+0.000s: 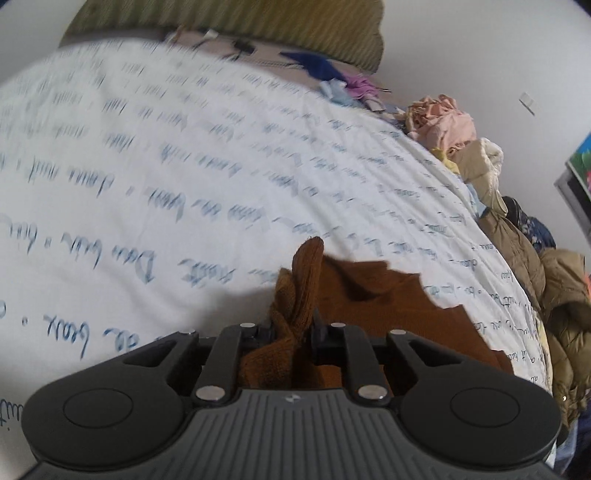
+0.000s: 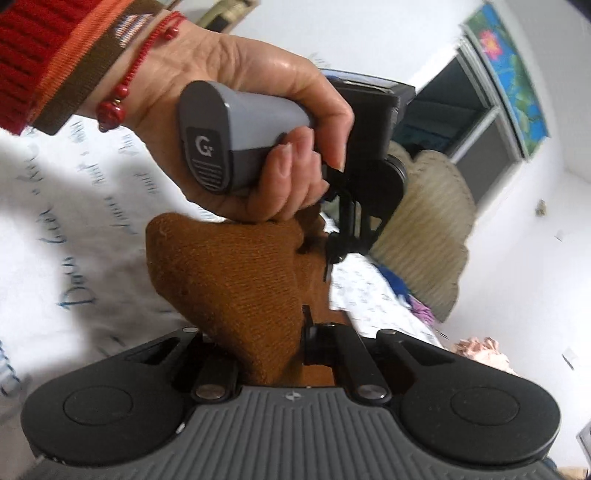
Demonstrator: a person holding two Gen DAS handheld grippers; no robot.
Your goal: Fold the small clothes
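Note:
A small brown knit garment (image 1: 373, 306) hangs over a white bed sheet (image 1: 184, 166) printed with blue handwriting. My left gripper (image 1: 291, 325) is shut on a bunched edge of it, and a fold sticks up between the fingers. In the right wrist view my right gripper (image 2: 273, 332) is shut on another part of the same brown knit garment (image 2: 240, 280), which stretches up to the other hand-held gripper (image 2: 354, 221), held by a hand in a red sleeve. The garment is lifted off the sheet between both grippers.
Along the bed's right edge lie a pink bundle (image 1: 443, 122), beige and olive jackets (image 1: 517, 251), and blue and purple small clothes (image 1: 332, 70). An olive ribbed pillow (image 1: 240, 26) is at the head. A window with a flowered curtain (image 2: 509, 74) is in the right wrist view.

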